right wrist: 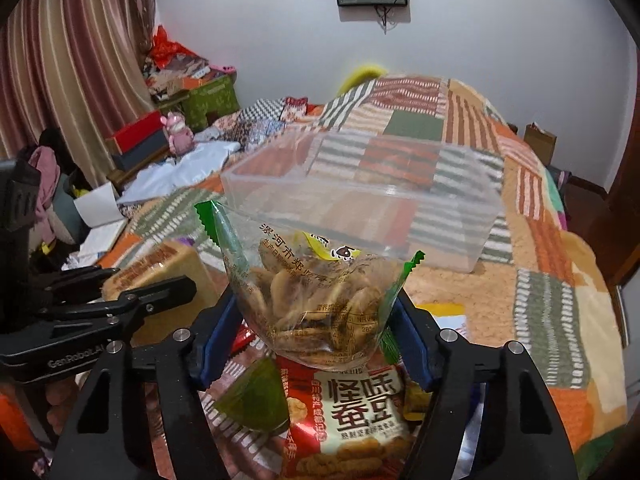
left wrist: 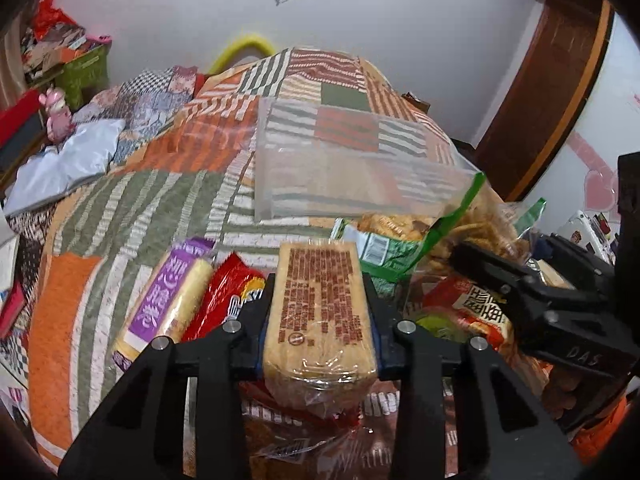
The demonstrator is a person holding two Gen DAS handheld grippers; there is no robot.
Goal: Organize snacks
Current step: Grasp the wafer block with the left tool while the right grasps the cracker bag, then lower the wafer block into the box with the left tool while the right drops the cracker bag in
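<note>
A big bed point(right wrist: 532, 216) fills the room, and a blanket point(left wrist: 132, 208) of orange, green and white patches covers it. A clear box point(right wrist: 476, 208) sits on the blanket with its open top up and nothing in it. It lies just past the snacks.

The snacks lie in a pile at the near end of the bed. A purple pack point(left wrist: 160, 300) lies at the left of the pile, and a red pack point(left wrist: 218, 300) touches it. A red bag point(right wrist: 360, 412) with big letters lies flat at the front of the pile, right under the right gripper.

The left gripper point(left wrist: 320, 328) has a tan pack point(left wrist: 322, 304) of crackers. Its jaws are closed tight on the two sides of the pack. The pack points up and away, over the other snacks.

The right gripper point(right wrist: 316, 340) has a clear bag point(right wrist: 312, 292) with green edges, and brown chips show inside it. Its jaws squeeze the bottom part of the bag, and the top of the bag stands up in front of the box.

The two grippers are side by side, near each other.

A pink toy point(right wrist: 178, 134) stands far back at the left, beside the bed.
</note>
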